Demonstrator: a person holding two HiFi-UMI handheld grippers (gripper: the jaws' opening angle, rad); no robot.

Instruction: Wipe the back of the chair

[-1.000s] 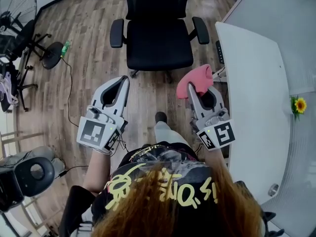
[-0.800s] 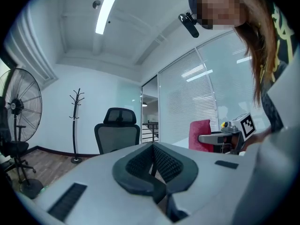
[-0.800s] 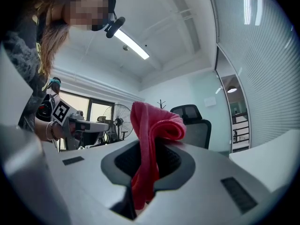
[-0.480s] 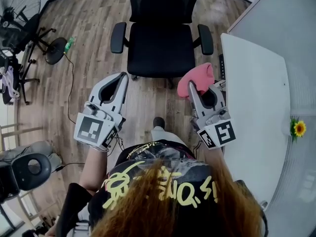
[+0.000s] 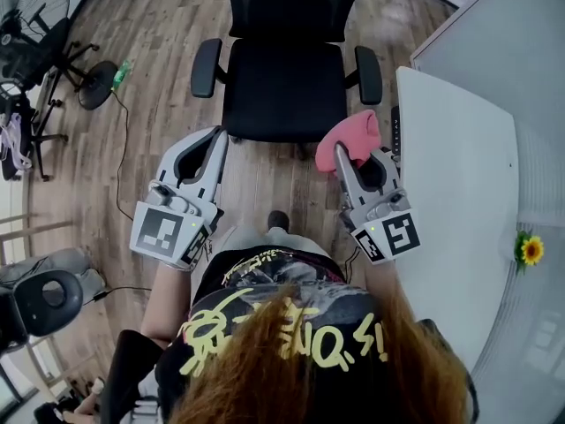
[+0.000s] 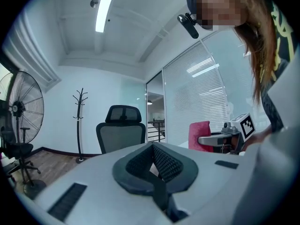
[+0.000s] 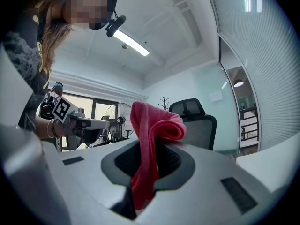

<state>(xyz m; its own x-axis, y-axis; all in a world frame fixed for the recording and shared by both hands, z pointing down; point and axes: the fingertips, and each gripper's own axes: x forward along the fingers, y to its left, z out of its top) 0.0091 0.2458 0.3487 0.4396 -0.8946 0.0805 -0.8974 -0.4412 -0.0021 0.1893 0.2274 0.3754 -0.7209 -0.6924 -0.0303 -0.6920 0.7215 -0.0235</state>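
A black mesh-backed office chair (image 5: 283,60) stands ahead of me on the wood floor, its seat facing me; it also shows as the chair (image 6: 121,130) and the chair (image 7: 197,121) in the gripper views. My right gripper (image 5: 346,155) is shut on a pink cloth (image 5: 350,138), just short of the chair's right armrest (image 5: 369,73). The cloth (image 7: 149,139) hangs folded between the jaws. My left gripper (image 5: 217,140) is shut and holds nothing, near the seat's front left corner.
A white desk (image 5: 459,201) runs along the right with a small sunflower (image 5: 531,250) on it. A floor fan (image 5: 31,16) and a cable lie at the left. A coat stand (image 6: 79,121) stands by the far wall.
The view has closed in on the chair, and both grippers have come nearer its seat. The cloth stays held.
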